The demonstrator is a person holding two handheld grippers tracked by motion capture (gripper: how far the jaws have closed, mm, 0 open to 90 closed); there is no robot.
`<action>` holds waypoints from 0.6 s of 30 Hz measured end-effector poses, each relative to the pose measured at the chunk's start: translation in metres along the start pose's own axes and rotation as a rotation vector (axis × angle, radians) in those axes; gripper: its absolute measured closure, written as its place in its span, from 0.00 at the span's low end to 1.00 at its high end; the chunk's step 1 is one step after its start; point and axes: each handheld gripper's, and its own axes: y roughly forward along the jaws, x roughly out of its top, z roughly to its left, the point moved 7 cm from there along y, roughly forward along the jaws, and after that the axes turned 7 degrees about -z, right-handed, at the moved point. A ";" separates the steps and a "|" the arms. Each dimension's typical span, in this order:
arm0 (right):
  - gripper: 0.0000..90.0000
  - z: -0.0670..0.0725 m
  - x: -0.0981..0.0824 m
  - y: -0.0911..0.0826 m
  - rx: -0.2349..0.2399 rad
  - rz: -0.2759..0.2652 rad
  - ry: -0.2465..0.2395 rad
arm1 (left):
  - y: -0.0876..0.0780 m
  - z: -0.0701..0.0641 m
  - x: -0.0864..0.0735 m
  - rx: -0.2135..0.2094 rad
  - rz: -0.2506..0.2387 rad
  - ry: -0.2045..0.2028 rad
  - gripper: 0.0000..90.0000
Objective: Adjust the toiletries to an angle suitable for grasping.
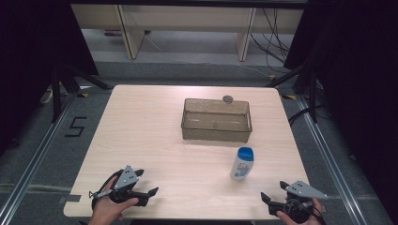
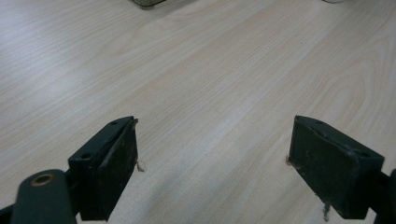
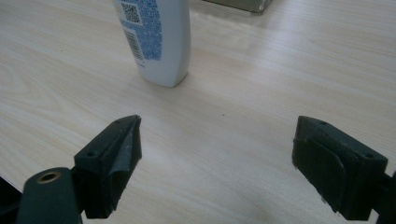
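Observation:
A white bottle with a blue cap stands upright on the wooden table, right of centre. A clear rectangular bin sits behind it, toward the far side. My left gripper rests near the front left edge, held by a hand, jaws wide apart over bare wood. My right gripper sits at the front right corner, open with nothing between its pads. In the right gripper view the bottle stands a short way ahead of the gripper, left of its centre line.
A small round grey object sits at the bin's far rim. Black stand legs flank the table on the floor at both sides. Tape marks a "5" on the floor at left.

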 end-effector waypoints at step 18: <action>0.18 0.004 0.008 0.008 0.040 -0.029 -0.037 | 0.002 -0.003 0.002 -0.005 -0.012 -0.016 0.17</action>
